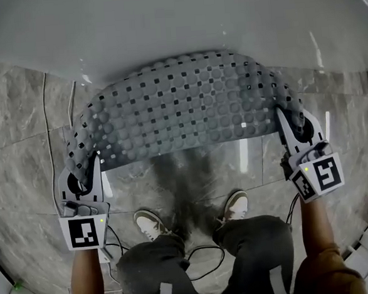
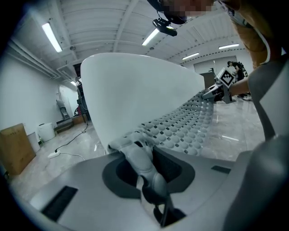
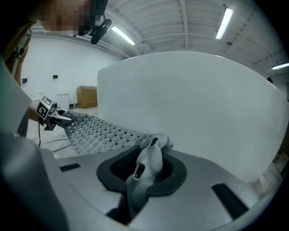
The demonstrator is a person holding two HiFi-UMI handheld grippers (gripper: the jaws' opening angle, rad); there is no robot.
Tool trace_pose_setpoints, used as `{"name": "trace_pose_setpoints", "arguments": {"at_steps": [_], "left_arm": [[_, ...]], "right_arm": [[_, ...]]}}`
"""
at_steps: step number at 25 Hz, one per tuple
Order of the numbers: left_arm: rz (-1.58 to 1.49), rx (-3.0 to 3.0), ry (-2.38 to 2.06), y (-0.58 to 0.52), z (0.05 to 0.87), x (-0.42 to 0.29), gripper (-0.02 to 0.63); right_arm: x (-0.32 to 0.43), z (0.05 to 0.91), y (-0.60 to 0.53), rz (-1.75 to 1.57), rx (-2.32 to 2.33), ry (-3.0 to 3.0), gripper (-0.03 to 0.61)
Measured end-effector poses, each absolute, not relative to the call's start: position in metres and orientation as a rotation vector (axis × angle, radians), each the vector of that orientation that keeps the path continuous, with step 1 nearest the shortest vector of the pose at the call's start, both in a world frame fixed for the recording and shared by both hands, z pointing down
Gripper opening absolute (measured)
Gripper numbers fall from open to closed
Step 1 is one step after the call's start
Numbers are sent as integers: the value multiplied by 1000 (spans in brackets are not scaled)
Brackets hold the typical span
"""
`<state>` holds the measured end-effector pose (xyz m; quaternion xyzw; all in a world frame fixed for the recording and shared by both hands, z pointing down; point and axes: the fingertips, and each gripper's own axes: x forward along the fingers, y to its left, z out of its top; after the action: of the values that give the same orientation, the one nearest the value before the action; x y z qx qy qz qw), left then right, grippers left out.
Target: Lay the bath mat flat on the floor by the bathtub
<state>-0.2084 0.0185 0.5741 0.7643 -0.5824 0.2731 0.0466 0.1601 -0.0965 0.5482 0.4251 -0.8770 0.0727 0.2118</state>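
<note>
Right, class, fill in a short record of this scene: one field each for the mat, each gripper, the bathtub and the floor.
mat: grey bath mat, spread wide, held up in the air
left gripper: shut on the mat's left end
right gripper: shut on the mat's right end
bathtub: white, just beyond the mat
floor: grey tiles, mat not yet laid

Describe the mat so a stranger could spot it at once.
Find the white bathtub at the top of the head view. In front of it, above the marble floor, a grey mat hangs stretched between the left gripper and right gripper. It alone is bumpy and pierced with small square holes.
</note>
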Motion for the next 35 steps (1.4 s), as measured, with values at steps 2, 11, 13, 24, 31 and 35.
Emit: {"name": "trace_pose_setpoints", "arguments": {"at_steps": [2, 11, 13, 24, 31, 35], "left_arm": [[829, 2348, -1785, 18, 577, -211, 80], [801, 2388, -1754, 20, 570, -211, 80], [814, 2384, -1731, 18, 569, -210, 80], [817, 2376, -1771, 22, 562, -208, 80], [818, 2358, -1810, 9, 583, -215, 80], [805, 2333, -1739, 15, 594, -216, 80]], "right_arm": [[158, 544, -95, 164, 1163, -2446, 61], [155, 534, -89, 127, 1126, -2431, 60], [156, 533, -91, 120, 1138, -2408, 61], [157, 532, -91, 77, 1168, -2439, 61], [162, 551, -78, 135, 1163, -2456, 61], [165, 562, -74, 292, 1119, -2447, 63]]}}
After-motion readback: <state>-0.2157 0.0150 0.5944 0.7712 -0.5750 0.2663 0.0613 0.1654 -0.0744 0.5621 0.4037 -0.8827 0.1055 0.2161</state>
